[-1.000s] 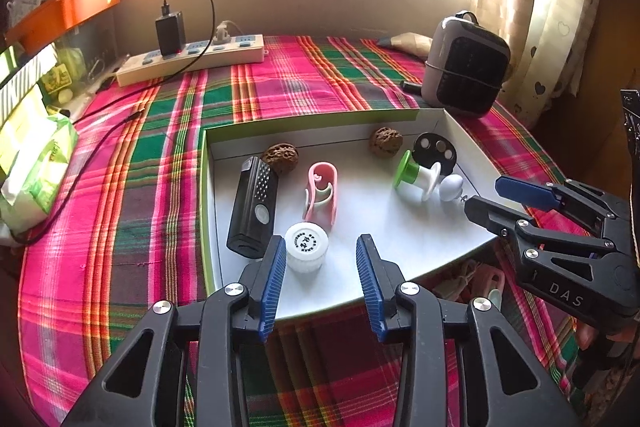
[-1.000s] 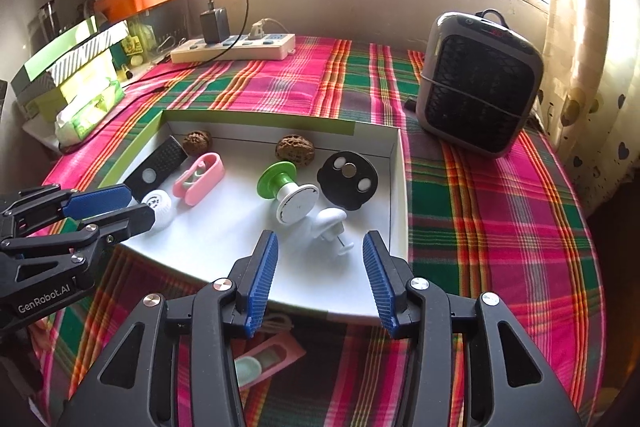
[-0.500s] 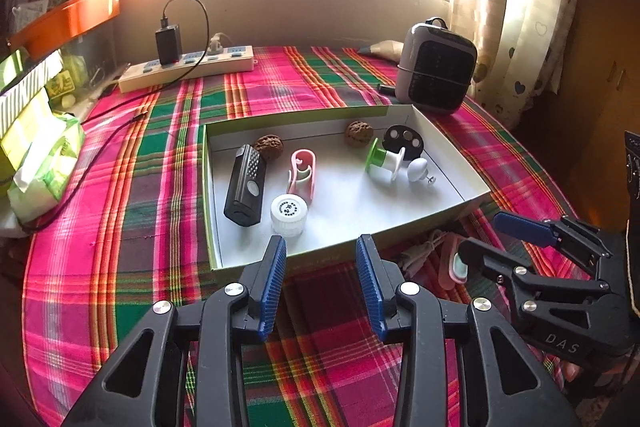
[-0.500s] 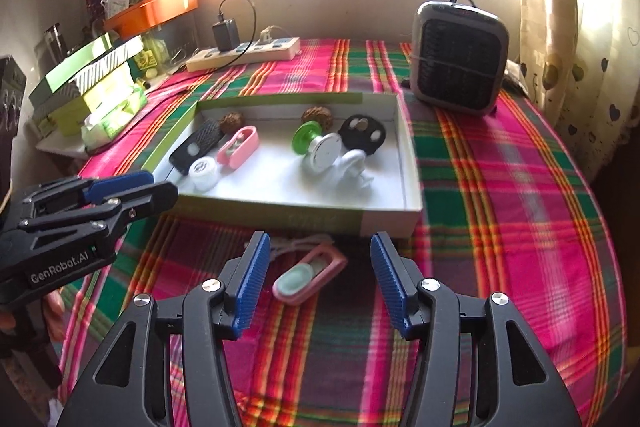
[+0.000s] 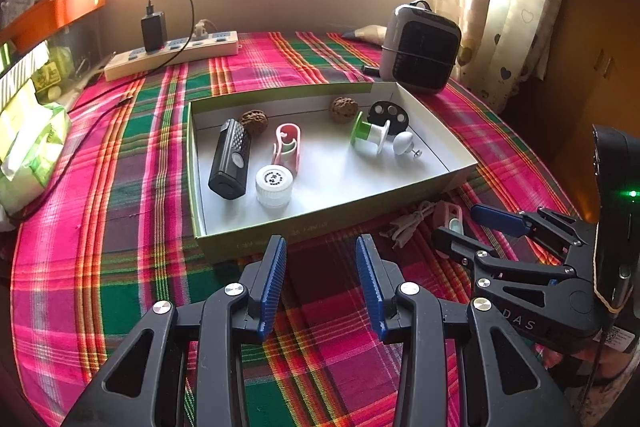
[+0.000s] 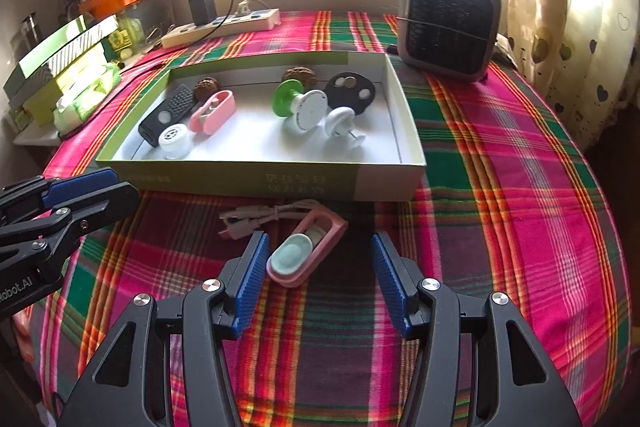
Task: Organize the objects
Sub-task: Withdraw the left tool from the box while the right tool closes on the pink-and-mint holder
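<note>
A shallow white box with green sides (image 5: 200, 163) (image 6: 256, 179) sits on the plaid cloth. It holds a black remote (image 5: 230, 163), a white jar (image 5: 274, 185), a pink clip (image 5: 288, 147), two walnuts, a green-and-white spool (image 5: 368, 137), a white knob and a black disc. In front of the box lie a pink case with a teal oval (image 6: 306, 251) and a white cable (image 6: 256, 217). My right gripper (image 6: 318, 247) is open, its fingers on either side of the pink case. My left gripper (image 5: 322, 247) is open and empty near the box's front wall.
A grey heater (image 6: 450, 23) stands behind the box at the right. A power strip with a black charger (image 5: 172, 49) lies at the back. Green boxes and a tissue pack (image 6: 86, 91) sit at the left table edge, under an orange shelf.
Both grippers have pulled back from over the box toward the table's front. The pink case and cable in front of the box have come into view between the right fingers.
</note>
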`<control>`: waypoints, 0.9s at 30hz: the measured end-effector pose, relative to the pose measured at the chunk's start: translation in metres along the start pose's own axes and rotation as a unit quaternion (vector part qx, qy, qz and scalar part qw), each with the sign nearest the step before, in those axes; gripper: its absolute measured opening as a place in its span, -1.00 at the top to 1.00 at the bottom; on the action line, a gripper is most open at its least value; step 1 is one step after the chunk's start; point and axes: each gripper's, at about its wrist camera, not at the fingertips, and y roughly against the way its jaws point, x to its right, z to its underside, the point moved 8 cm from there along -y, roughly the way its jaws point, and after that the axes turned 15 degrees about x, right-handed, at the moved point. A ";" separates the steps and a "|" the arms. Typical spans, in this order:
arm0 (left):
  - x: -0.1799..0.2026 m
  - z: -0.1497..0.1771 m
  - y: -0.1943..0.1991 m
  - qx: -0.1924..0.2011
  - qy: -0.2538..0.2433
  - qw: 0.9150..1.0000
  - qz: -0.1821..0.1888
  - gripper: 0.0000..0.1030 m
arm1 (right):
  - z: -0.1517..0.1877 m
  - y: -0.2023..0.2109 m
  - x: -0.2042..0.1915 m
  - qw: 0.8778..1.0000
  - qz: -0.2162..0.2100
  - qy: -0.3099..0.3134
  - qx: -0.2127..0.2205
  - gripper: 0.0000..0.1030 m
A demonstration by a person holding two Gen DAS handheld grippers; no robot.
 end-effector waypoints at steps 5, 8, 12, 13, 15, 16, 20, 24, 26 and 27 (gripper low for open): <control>0.009 0.000 -0.005 -0.006 -0.011 1.000 0.021 0.33 | 0.004 0.006 0.009 1.000 0.014 -0.003 -0.001 -0.05; 0.017 0.001 -0.010 -0.014 -0.022 0.999 0.037 0.33 | 0.006 0.008 0.018 1.000 0.028 -0.004 -0.003 -0.04; 0.028 0.002 -0.018 -0.024 -0.033 0.997 0.059 0.33 | 0.009 0.009 0.025 0.999 0.040 -0.006 -0.009 0.05; 0.030 0.003 -0.020 -0.026 -0.035 0.997 0.063 0.33 | 0.008 0.008 0.026 0.999 0.037 -0.009 -0.010 0.05; 0.034 0.003 -0.022 -0.031 -0.038 0.996 0.070 0.33 | 0.007 0.007 0.021 1.000 0.024 -0.007 -0.008 0.05; 0.035 0.004 -0.023 -0.033 -0.040 0.996 0.073 0.33 | 0.006 0.006 0.018 1.000 0.017 -0.002 -0.007 0.05; 0.038 0.005 -0.027 -0.039 -0.045 0.995 0.078 0.32 | 0.007 -0.002 0.008 1.000 -0.003 0.014 -0.015 0.05; 0.042 0.006 -0.030 -0.043 -0.052 0.994 0.081 0.32 | 0.006 -0.006 0.007 1.000 -0.006 0.020 -0.014 0.22; 0.046 0.006 -0.031 -0.044 -0.058 0.994 0.083 0.32 | 0.005 -0.007 0.010 1.000 -0.003 0.021 -0.013 0.33; 0.046 0.006 -0.033 -0.045 -0.060 0.994 0.084 0.32 | 0.005 -0.007 0.012 1.000 -0.003 0.019 -0.012 0.34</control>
